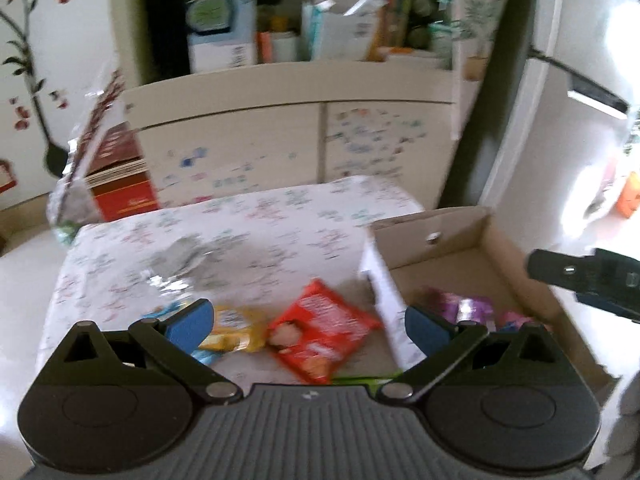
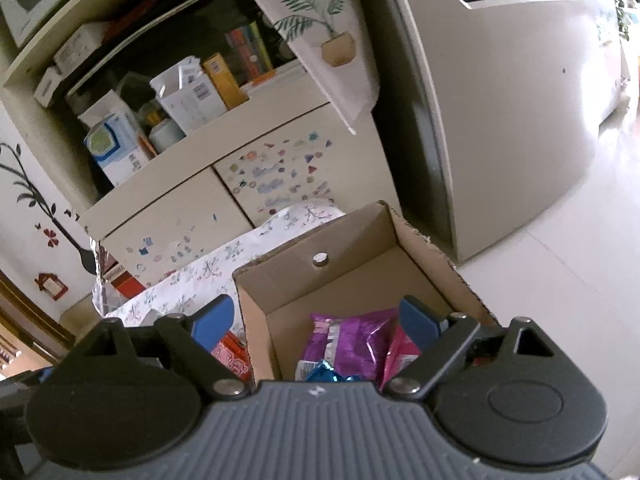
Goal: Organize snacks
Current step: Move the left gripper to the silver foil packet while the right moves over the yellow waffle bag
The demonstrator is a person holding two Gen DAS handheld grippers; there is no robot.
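Observation:
My left gripper (image 1: 306,322) is open and empty above a red snack packet (image 1: 320,336) and a yellow packet (image 1: 236,330) lying on the floral-covered table (image 1: 240,240). A silver foil packet (image 1: 180,264) lies farther back. A cardboard box (image 1: 492,256) stands at the table's right and holds purple (image 1: 460,306) and pink packets. My right gripper (image 2: 316,320) is open and empty over that box (image 2: 360,256), above a purple packet (image 2: 352,344), a pink packet (image 2: 400,352) and a blue foil piece (image 2: 328,374). The red packet (image 2: 232,356) shows left of the box.
A cream cabinet (image 1: 280,140) with stickers stands behind the table, its shelf full of cartons. A red box (image 1: 120,176) and foil wrap sit at the left. A fridge (image 2: 500,100) stands right of the cabinet. The right gripper's body (image 1: 592,276) shows in the left wrist view.

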